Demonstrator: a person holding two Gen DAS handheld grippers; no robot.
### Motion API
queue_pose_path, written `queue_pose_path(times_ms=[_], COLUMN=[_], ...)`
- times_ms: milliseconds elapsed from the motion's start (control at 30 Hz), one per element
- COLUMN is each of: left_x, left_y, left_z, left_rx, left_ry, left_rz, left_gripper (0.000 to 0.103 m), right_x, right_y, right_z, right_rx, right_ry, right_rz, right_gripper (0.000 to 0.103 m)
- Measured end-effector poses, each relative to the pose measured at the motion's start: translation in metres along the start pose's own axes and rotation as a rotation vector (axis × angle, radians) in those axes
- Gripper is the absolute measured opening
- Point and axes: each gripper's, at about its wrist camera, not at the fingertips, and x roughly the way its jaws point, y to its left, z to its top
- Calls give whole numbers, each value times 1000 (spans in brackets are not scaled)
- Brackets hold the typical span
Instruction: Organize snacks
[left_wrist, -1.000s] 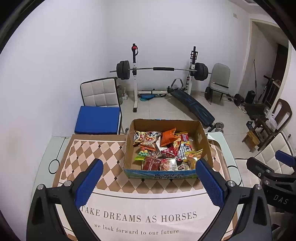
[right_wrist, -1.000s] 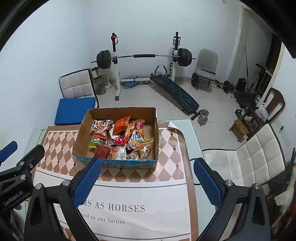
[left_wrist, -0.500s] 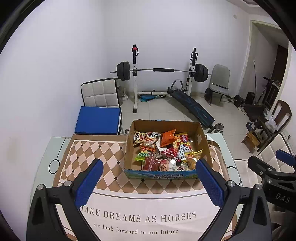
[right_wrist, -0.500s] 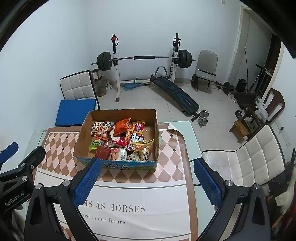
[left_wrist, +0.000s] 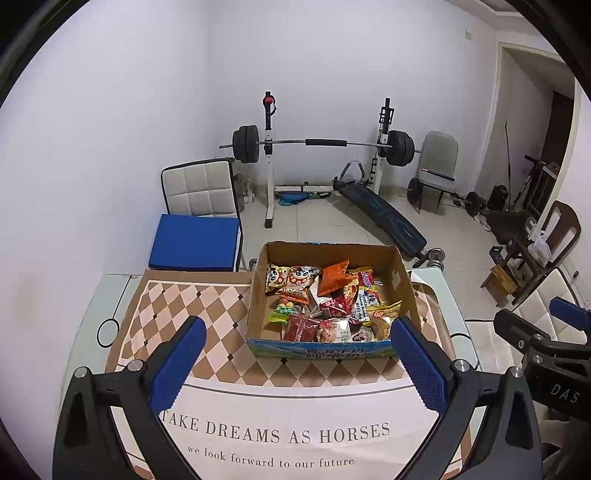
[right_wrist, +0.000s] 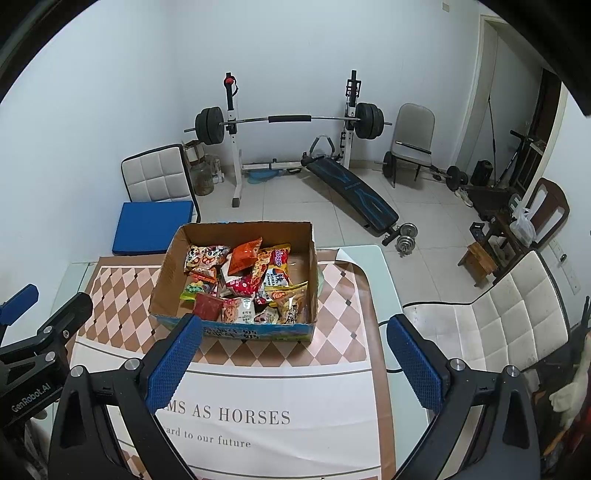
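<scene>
Table mat (left_wrist: 229, 306): snack box (left_wrist: 325, 349) beyond both grippers' spread fingers (left_wrist: 177, 358).

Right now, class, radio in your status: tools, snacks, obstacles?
Left tool open, empty. Right tool open, empty. Snacks all in box on table. Nothing in the way.

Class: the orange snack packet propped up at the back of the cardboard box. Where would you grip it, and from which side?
Grip the orange snack packet by its raised upper corner, coming down from above. It tilts clear of the pile, while the cardboard box walls block side approaches. Either open tool should manage.
</scene>
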Motion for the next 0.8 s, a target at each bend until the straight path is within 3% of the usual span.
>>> queue_pose_path(times_ms=[800], left_x=[-9], left_y=[-6], left_z=[6], left_rx=[-3], left_ry=[3], left_rz=[-11], left_gripper=[102], right_x=[-3], right_y=[-2], right_z=[7], right_rx=[-3], right_ry=[-6], right_rz=[5], right_gripper=[102])
